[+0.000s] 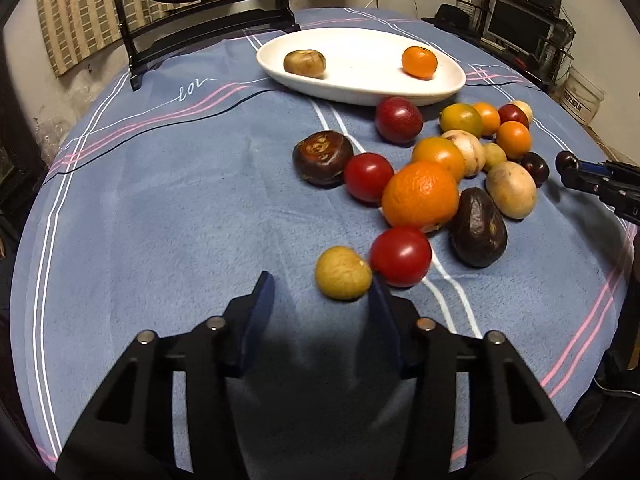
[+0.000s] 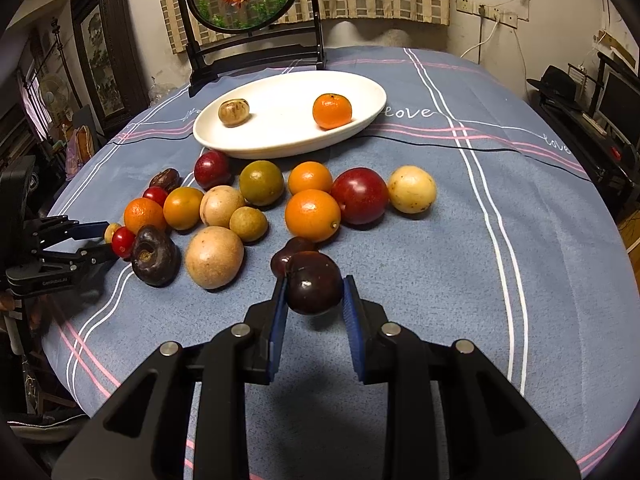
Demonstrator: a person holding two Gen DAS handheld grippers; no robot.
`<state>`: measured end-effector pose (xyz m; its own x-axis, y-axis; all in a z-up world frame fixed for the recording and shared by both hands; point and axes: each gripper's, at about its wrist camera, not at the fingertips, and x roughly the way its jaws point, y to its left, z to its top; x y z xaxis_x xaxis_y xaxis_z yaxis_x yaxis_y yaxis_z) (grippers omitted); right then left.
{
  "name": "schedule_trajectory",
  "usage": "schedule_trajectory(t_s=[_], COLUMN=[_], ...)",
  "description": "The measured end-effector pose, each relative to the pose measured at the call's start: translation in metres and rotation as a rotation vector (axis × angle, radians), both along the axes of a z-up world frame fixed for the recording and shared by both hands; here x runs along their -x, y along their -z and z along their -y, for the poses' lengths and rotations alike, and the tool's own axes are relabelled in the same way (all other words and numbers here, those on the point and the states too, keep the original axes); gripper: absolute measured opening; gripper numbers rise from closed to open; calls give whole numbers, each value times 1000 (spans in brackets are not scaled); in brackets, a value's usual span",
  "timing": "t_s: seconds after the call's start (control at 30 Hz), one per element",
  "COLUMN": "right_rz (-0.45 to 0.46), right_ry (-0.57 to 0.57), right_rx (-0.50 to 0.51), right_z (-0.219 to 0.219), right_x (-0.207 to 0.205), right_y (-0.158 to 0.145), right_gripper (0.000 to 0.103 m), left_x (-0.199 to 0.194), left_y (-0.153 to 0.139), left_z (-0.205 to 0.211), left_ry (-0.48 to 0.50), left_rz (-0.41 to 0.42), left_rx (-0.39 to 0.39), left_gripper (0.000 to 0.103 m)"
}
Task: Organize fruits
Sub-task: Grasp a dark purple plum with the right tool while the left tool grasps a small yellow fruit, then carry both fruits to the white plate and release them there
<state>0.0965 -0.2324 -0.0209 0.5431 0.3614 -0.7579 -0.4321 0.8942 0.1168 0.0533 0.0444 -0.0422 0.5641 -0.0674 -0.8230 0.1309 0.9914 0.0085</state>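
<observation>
While clamped on a dark plum (image 2: 313, 283), right hand-held gripper (image 2: 314, 294) w/ both blue pads pressed to the fruit's sides, plum lifted just clear of the blue striped cloth on the bench (image 2: 540, 264), a second dark plum (image 2: 290, 254) right behind it. Left hand-held gripper (image 1: 320, 292) parted, nothing between the pads, tips low over the cloth; small tan fruit (image 1: 343, 273) just ahead by the right-side tip, touching a red tomato (image 1: 400, 255). White oval dish (image 2: 280, 144) at far side of bench w/ a brownish fruit (image 2: 233, 112) at one end & a mandarin (image 2: 332, 111) at the other, well apart. Rest of fruit in a loose cluster on the cloth btwn dish & grippers: large orange (image 1: 420, 194), dark avocado-like fruit (image 1: 478, 227), pale round fruit (image 1: 511, 189)
</observation>
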Motion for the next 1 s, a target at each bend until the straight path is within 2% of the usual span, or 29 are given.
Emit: schedule_trajectory(t_s=[0.13, 0.27, 0.4, 0.47, 0.57, 0.7, 0.87, 1.0], right_rz=[-1, 0, -1, 2, 21, 68, 153, 123], right_ry=[-6, -5, 2, 5, 10, 3, -57, -124], right_rx=[-1, -2, -2, -5, -12, -38, -28, 21], right_z=[-2, -2, 0, 2, 6, 7, -23, -64], right_x=[1, 1, 1, 1, -2, -16, -46, -85], right_y=[0, 0, 0, -2, -10, -34, -66, -61], right_gripper=[28, 28, 28, 28, 28, 28, 28, 28], left_x=[-7, -10, -11, -8, -2, -6, -53, -112], left_y=[0, 0, 0, -3, -15, -51, -79, -75], left_z=[0, 3, -7, -8, -6, -7, 11, 31], left_ry=[-5, 19, -24, -30, -21, 6, 32, 9], left_rz=[-2, 21, 26, 30, 57, 137, 162, 114], left_rx=[2, 27, 109, 115, 111, 133, 147, 178], left_gripper=[47, 31, 28, 28, 28, 28, 29, 29])
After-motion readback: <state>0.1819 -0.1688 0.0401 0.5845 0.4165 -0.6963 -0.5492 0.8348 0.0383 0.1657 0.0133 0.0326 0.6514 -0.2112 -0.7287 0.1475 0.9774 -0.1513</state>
